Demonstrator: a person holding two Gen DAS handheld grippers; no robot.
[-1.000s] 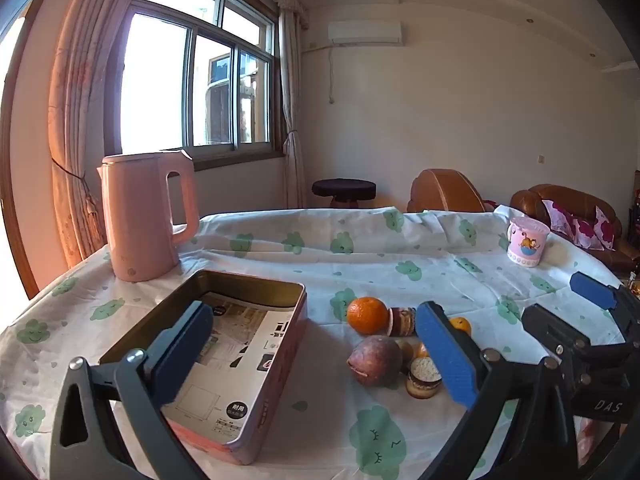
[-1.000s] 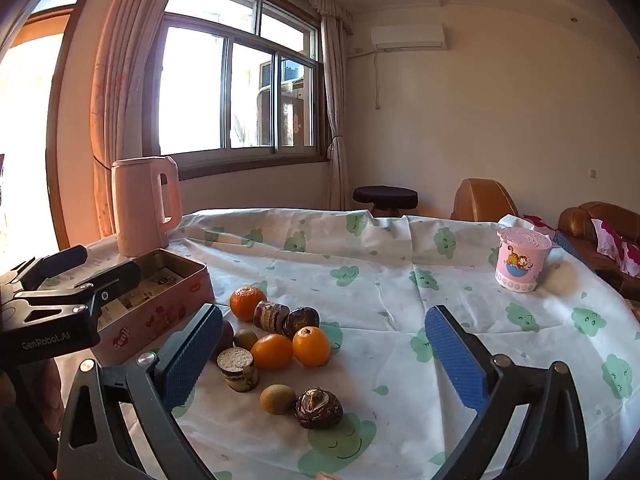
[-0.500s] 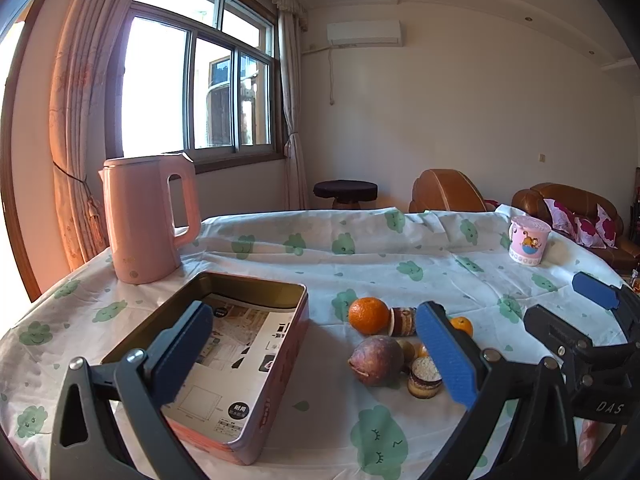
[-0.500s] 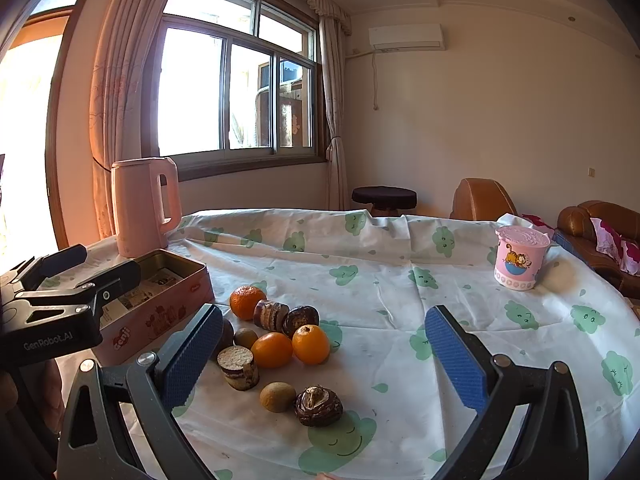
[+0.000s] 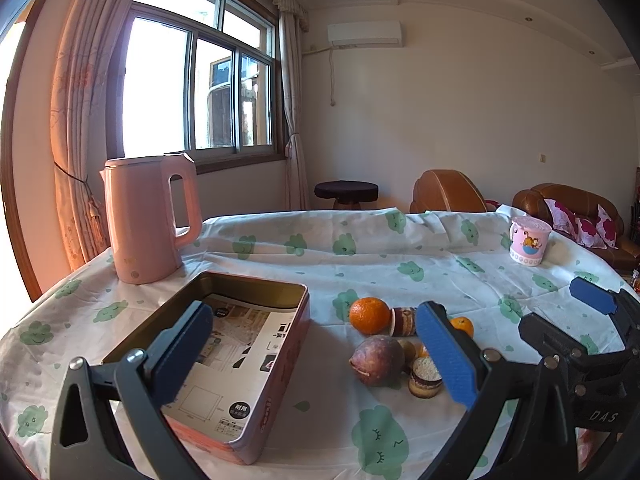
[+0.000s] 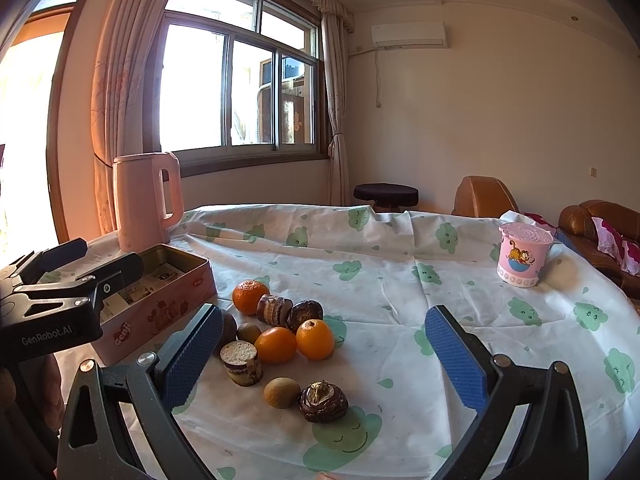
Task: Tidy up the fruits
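Nothing is sorted yet, I judge: my left gripper [image 5: 316,356] and right gripper [image 6: 320,364] both are wide open and empty, and the fruits [image 6: 294,340] lie right of the tin box [image 5: 256,360], which holds only paper.

The tablecloth [image 6: 400,276] is matt, creased cloth printed with green clouds. The open tin [image 5: 256,292] at the left has a dull brassy metal inside, glossy pink painted walls and printed paper on its floor. The far-left kettle [image 5: 148,216] is smooth pink plastic with a soft sheen. The oranges [image 6: 316,338] have shiny, pitted peel; the near kiwi [image 6: 281,392] looks matt and rough. Gripper pads [image 6: 456,360] are ribbed blue, their frames matt black plastic. The sofa [image 5: 568,204] at the far right is glossy brown leather.
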